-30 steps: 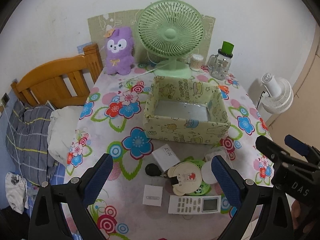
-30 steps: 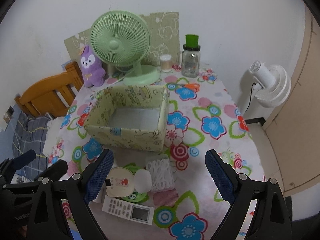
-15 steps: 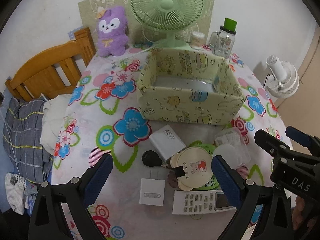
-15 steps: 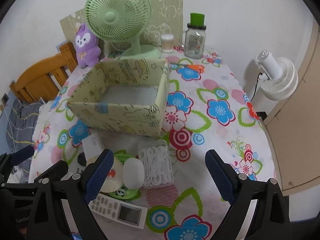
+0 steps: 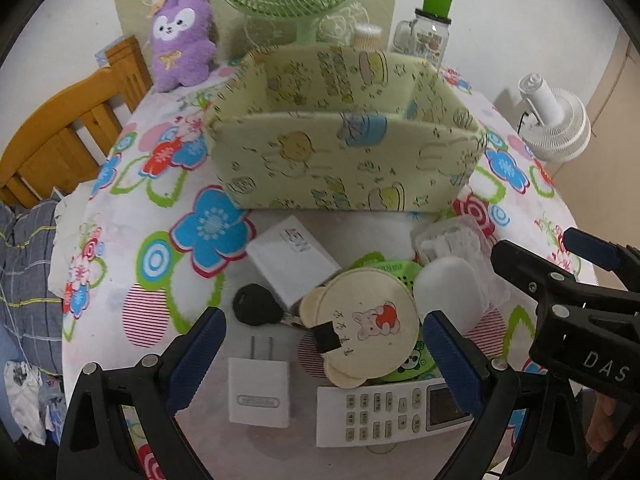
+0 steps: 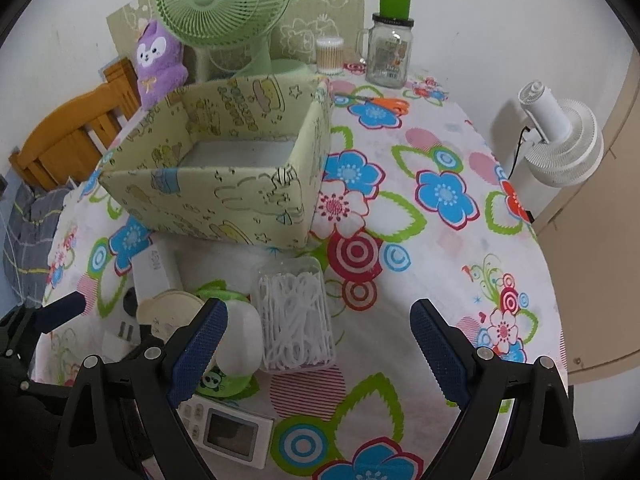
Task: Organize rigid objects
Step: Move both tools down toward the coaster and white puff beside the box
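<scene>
**Left wrist view: 2 open grippers over a pile of small things**

Left wrist camera looks down at a table with a bright flower cloth. The left gripper hangs just above the small things, and its 2 blue-padded jaws are spread wide with nothing held. Between them sit a round cream case with a bear picture, a white plug with 2 prongs, and a white remote with buttons and a small screen. A black key fob lies just beside the round case. A white charger block lies behind it, near the box. A green round thing peeks out from under the cream case. A smooth white oval case leans on a clear tub of white picks.

The pale green fabric box stands right behind the pile, and from the right wrist camera its white floor looks bare.

The right gripper also has its jaws wide apart and holds nothing. It hangs over the clear tub of picks and the flower cloth beside it.

At the back stand a green fan, a purple plush toy, a glass jar with a green lid and a small tub of cotton buds
</scene>
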`<move>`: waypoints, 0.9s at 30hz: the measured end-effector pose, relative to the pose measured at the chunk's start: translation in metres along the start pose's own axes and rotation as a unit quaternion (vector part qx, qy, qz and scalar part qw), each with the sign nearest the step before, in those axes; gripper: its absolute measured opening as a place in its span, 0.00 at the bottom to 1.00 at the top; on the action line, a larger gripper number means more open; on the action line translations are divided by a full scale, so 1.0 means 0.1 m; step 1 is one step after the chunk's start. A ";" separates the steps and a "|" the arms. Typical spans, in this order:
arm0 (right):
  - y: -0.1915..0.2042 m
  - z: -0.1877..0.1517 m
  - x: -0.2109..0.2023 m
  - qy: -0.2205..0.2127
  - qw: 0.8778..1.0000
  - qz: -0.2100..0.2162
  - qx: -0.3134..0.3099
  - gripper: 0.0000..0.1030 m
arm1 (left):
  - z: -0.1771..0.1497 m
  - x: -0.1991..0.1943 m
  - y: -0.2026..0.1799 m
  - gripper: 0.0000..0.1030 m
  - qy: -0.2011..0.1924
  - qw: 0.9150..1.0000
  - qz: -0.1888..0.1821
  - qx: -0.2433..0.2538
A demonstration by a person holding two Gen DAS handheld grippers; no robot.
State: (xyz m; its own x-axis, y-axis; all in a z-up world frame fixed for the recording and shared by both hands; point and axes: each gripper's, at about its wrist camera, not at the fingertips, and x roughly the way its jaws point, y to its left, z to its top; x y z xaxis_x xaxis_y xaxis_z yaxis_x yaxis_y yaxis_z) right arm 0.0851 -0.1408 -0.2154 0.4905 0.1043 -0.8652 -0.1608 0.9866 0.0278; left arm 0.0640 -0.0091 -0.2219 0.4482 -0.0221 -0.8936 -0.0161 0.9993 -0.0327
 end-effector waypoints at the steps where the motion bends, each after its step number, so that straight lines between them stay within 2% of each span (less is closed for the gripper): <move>1: 0.00 -0.01 0.02 0.002 1.000 -0.001 0.000 0.92 | 0.00 0.03 -0.01 0.97 0.002 1.000 -0.001 0.001; 11: -0.05 -0.06 0.20 0.022 1.000 -0.006 0.006 0.92 | -0.03 0.26 -0.06 0.97 0.025 1.000 -0.006 -0.004; 18: -0.08 -0.06 0.22 0.026 1.000 -0.001 0.007 0.92 | -0.08 0.38 -0.17 0.97 0.039 0.999 -0.004 0.016; 27: -0.05 -0.07 0.23 0.025 1.000 0.011 0.003 0.92 | -0.08 0.47 -0.23 0.96 0.041 0.998 0.023 0.030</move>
State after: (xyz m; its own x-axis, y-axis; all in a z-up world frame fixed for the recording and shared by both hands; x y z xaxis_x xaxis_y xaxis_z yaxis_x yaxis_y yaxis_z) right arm 0.0906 -0.1439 -0.2389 0.4430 0.1193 -0.8885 -0.1656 0.9849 0.0496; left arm 0.0782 -0.0338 -0.2672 0.3738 0.0242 -0.9272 0.0202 0.9992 0.0343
